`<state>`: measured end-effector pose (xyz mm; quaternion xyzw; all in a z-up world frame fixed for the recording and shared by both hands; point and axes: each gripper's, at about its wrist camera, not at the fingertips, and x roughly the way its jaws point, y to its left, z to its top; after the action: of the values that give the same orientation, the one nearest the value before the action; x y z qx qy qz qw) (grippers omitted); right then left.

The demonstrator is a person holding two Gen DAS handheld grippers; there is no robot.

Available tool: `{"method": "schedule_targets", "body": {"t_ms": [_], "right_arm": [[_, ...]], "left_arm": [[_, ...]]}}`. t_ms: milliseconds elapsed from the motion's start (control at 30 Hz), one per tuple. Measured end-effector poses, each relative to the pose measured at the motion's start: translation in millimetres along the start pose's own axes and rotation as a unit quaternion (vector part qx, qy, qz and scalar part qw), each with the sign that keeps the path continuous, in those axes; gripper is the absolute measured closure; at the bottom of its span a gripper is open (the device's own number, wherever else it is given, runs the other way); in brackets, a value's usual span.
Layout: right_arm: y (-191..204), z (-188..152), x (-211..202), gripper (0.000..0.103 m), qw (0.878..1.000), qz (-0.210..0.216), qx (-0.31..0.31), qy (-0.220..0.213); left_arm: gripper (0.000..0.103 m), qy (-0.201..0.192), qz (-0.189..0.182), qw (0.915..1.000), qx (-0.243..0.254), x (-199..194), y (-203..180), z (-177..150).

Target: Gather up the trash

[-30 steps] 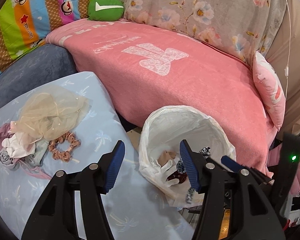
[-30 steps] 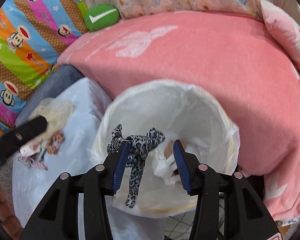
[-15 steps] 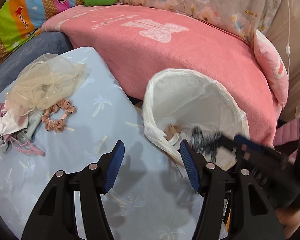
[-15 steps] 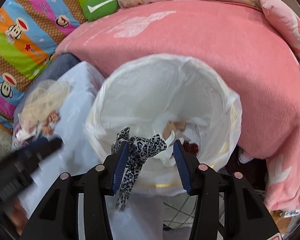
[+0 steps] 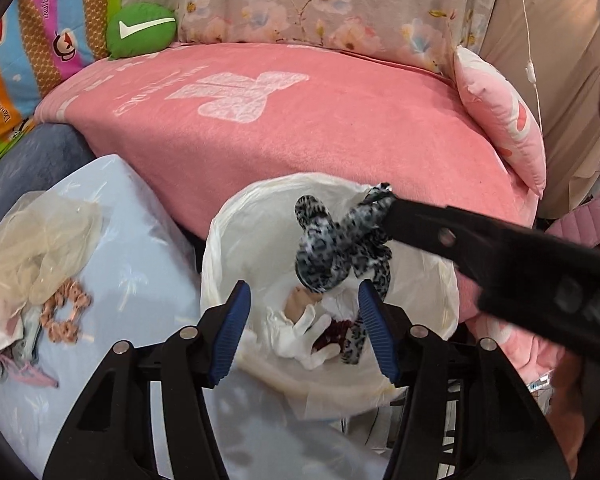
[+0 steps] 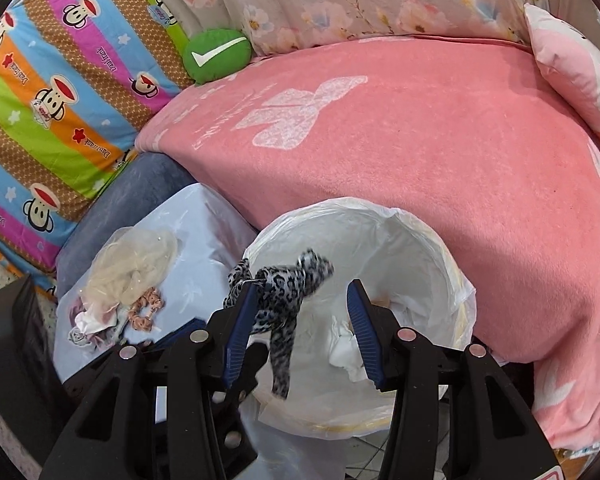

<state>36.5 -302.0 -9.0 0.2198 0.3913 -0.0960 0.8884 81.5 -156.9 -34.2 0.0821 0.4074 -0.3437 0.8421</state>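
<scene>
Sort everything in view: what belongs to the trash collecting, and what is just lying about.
Job: leopard-print cloth, lined bin, beige netting, brown scrunchie.
Lying about: green cushion, pink blanket, pink pillow, striped monkey cushion.

The far end of the leopard cloth (image 6: 284, 292) is blurred in the right view. In the left view, the right gripper (image 5: 384, 208) is a blurry black bar, and its tips hide in the cloth. The bin (image 5: 236, 240) bottom is partly hidden. The pile (image 5: 4, 328) at the table's (image 5: 140, 280) left edge is cut off.
</scene>
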Motion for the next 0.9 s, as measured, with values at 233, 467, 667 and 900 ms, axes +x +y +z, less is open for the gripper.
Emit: {"method": "schedule_targets", "body": {"t_ms": [233,467,667,900], "right_arm": [[-13.0,0.6,-8.2,0.056,1.000,-0.002,0.008,-0.003],[-26.4,-5.1,-19.3,0.051,1.000,0.001,0.028,-0.010],[-25.7,-4.9,-29.0,0.051,1.000,-0.017,0.017,-0.017],[-29.0,-16.9,-51.3,0.048,1.000,-0.013,0.014,-0.018]], "left_arm": [[0.100,-0.005,-0.031,0.9995,-0.001,8.2,-5.5,17.0],[0.102,0.006,-0.011,0.9999,-0.004,18.9,-7.0,27.5],[0.101,0.007,-0.017,0.9998,-0.004,17.6,-9.3,29.5],[0.102,0.013,-0.002,0.9999,-0.004,20.6,-6.8,36.9]]}}
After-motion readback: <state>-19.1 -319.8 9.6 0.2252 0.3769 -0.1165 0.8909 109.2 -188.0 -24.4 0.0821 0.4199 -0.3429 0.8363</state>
